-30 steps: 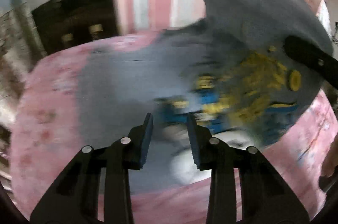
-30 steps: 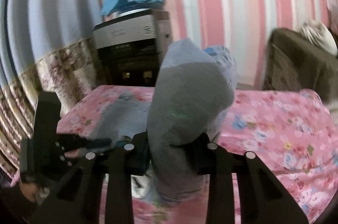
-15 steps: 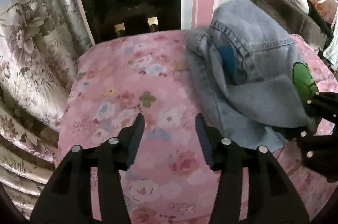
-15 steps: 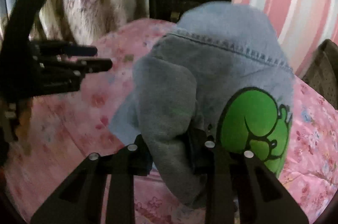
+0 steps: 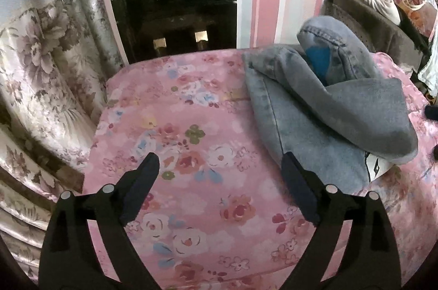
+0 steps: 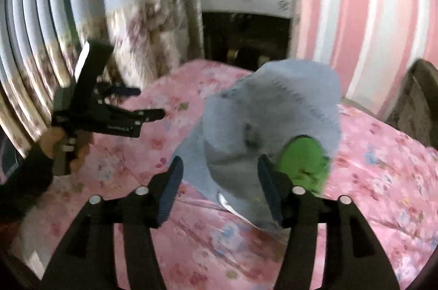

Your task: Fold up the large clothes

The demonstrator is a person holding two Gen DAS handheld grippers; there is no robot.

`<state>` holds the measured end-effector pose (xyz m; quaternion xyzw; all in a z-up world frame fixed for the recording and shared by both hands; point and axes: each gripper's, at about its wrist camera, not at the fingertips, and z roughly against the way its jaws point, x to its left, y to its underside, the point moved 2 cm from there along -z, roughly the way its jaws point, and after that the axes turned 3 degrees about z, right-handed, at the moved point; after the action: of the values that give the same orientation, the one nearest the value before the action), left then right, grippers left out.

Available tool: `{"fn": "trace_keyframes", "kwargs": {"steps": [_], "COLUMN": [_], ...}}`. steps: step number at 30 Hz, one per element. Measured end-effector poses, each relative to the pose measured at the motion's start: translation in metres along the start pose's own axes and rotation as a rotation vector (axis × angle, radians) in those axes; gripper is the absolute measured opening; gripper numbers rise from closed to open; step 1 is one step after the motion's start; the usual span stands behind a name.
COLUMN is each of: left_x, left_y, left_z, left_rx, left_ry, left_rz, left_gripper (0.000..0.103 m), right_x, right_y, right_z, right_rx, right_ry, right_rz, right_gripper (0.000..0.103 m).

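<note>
Left wrist view: one denim garment point(image 5: 323, 109), two spread grippers point(image 5: 219, 172).

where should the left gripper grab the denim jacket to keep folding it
Probably the flat near-left hem corner of the denim jacket, coming in low from the left across the floral cover. That edge lies thin and single against the cover, right beside the left gripper, whose jaws stand wide open. The grey hood bunched on top is too bulky for a clean pinch.

Both grippers were matte black with silver screw heads. At frame left, left gripper point(image 6: 147, 102) was gripped by bare-skinned hand point(image 6: 65, 145), dark sleeve point(image 6: 22, 180).
</note>
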<state>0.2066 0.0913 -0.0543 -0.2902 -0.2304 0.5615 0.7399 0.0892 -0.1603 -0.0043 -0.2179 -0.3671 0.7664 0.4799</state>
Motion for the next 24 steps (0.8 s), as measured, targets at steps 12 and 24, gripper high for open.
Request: {"fn": "trace_keyframes", "kwargs": {"steps": [12,24], "left_x": [-0.043,-0.129], "left_y": [-0.032,-0.065], "left_z": [0.016,0.008], "left_rx": [-0.043,-0.014], "left_ry": [0.101,0.158], "left_rz": [-0.022,-0.156], "left_gripper": [0.095,0.1], "right_x": [-0.149,-0.159], "right_y": [0.037,0.044], "right_z": [-0.029,-0.048], "right_rx": [0.022,-0.026], "right_ry": [0.044,-0.046], "right_rz": [-0.363,-0.454], "right_gripper": [0.064,0.064]}}
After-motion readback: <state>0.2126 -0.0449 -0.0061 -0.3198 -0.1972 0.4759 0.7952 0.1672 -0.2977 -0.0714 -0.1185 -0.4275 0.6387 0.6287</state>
